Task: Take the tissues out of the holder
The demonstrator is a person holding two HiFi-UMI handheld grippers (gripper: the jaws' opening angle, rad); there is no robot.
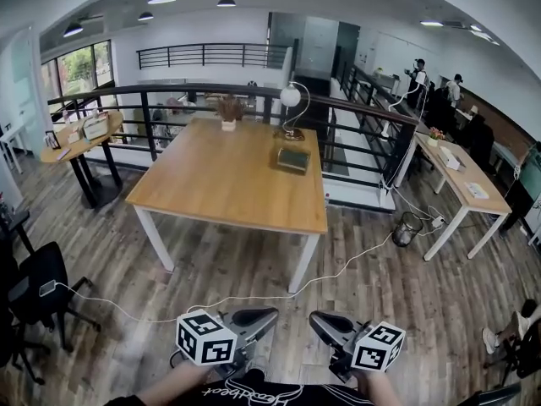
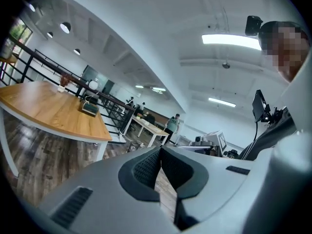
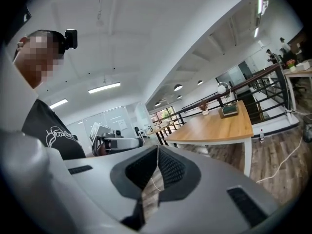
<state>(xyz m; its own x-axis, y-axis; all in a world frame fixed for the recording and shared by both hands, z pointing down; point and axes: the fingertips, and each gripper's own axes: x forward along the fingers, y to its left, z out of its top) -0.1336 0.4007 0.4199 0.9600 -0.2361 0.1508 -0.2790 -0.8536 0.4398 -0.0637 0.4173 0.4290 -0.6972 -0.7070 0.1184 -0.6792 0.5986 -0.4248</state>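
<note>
Tissue holder sits far across the desk, well ahead of us, about equally far from our left hand-held gripper and right hand-held gripper, both closed and empty.

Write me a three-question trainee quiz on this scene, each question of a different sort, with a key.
1. True or false: the left gripper is clamped on a tissue.
2. Where does the dark rectangular tissue holder sit? A) on the light wooden table with white legs, near the white globe lamp; B) on the plank floor; C) on the black office chair.
3. Fill in: the right gripper has its jaws ____, with nothing between them.

Key: 1 false, its jaws are shut and empty; 2 A; 3 shut.
</note>
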